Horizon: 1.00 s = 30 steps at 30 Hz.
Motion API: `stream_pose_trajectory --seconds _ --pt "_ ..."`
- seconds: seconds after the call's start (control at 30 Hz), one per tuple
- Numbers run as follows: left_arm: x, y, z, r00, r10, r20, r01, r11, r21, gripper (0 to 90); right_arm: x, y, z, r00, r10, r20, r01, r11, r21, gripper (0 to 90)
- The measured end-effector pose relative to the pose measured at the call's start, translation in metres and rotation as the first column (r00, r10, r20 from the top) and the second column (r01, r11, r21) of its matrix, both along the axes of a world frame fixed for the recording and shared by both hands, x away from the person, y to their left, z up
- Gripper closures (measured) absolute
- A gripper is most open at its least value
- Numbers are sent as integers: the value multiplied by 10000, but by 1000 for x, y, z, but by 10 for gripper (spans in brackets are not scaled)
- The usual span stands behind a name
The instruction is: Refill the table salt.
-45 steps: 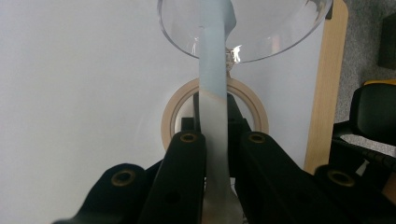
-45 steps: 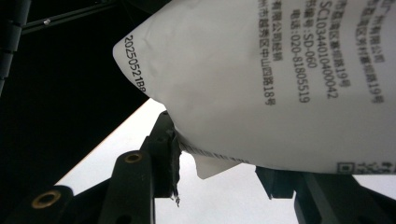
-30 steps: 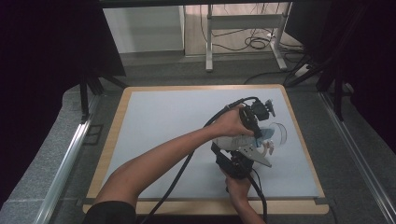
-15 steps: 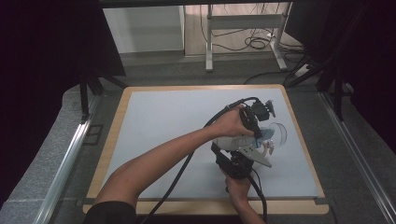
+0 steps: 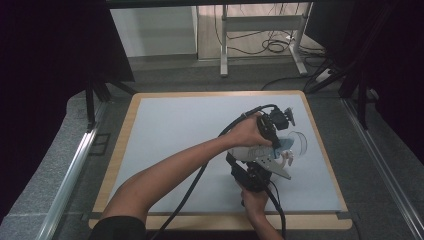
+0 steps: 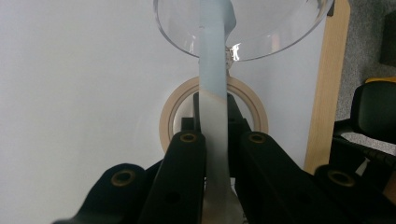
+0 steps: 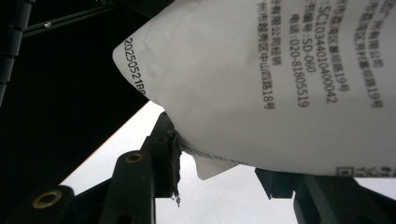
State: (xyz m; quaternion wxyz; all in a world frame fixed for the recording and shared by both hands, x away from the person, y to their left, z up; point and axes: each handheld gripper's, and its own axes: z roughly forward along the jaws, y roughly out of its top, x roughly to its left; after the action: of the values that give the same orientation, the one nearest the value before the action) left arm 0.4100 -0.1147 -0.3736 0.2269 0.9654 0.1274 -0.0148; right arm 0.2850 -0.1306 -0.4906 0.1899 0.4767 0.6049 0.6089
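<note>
Pouch (image 7: 261,79), white and printed, was held pinched in the right tongs (image 5: 255,172) at 4 o'clock on the counter (image 5: 165,130). Left tongs (image 6: 219,140) were closed on its blue strip (image 6: 212,70) over the clear bowl (image 6: 280,32). Little had shifted since a second before; pouring was judged unfinished.

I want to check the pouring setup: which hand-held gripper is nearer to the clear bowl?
Left. The left hand-held gripper sits just short of the clear bowl, its spoon reaching the rim. The right hand-held gripper, holding the white bag, is farther back.

Packet (image 7: 280,84) cut off at frame edge
</note>
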Motion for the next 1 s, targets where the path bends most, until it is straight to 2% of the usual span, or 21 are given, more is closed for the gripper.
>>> stream_pose_trajectory --seconds 1.0 --pt "1 1 0 10000 34 -1 -34 10000 9 900 0 1 0 10000 -14 64 14 10000 3 561"
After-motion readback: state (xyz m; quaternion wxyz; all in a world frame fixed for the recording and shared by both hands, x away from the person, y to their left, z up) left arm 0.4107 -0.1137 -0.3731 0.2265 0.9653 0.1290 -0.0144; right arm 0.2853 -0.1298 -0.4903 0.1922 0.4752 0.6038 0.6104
